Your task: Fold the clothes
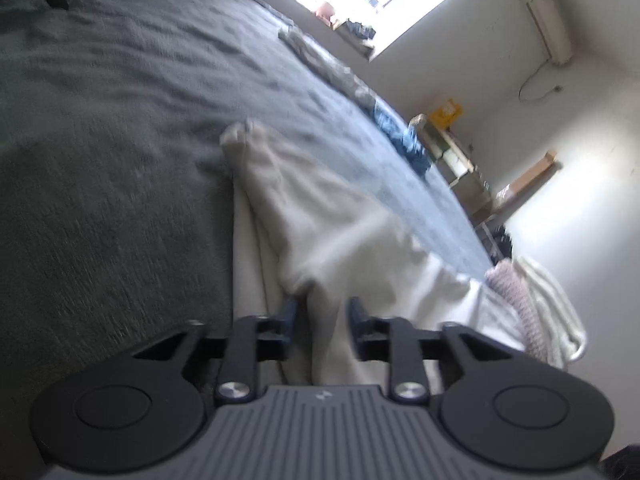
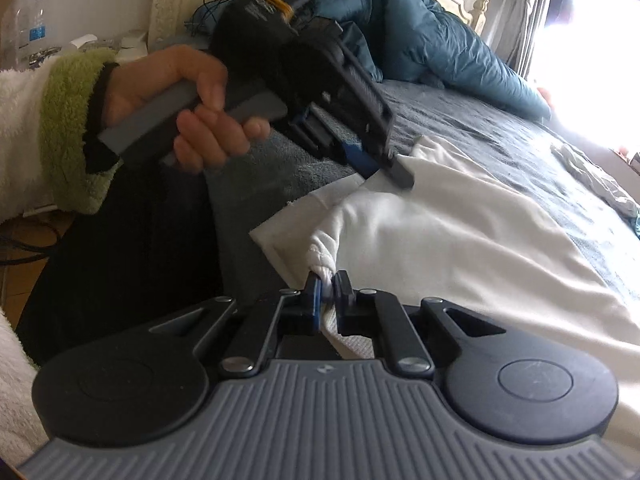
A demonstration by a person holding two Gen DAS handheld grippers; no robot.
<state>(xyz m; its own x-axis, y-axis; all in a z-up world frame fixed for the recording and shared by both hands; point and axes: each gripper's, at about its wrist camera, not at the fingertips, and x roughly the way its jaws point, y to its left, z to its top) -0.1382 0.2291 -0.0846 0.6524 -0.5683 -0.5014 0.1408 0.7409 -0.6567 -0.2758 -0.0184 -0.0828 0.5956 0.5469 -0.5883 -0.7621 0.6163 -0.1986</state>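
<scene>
While the right gripper [image 2: 327, 282] has its fingers closed on a bunched corner of the white garment [image 2: 460, 232], the left gripper [image 1: 322, 312] has its fingers apart. In the left wrist view the cloth runs between the two fingers, but I see no pinch there. In the right wrist view the tip of the left gripper [image 2: 394, 166] touches the far edge of the garment, where the cloth meets the blanket; if it presses the cloth there I cannot tell.

The garment lies on the bed [image 1: 120, 160], near the edge where the person stands, on the grey blanket. One narrow part — a sleeve, I think — stretches away from the left gripper toward the middle of the bed. The main part is spread wide, with loose wrinkles, and no clean fold line shows.

So I judge the task is at an early step: one corner is held, the cloth is not yet flat, and no fold is done. Other pieces wait — a knitted white piece [image 1: 552, 304] at the bed's edge, and some crumpled cloth [image 1: 324, 60] along the far side.
</scene>
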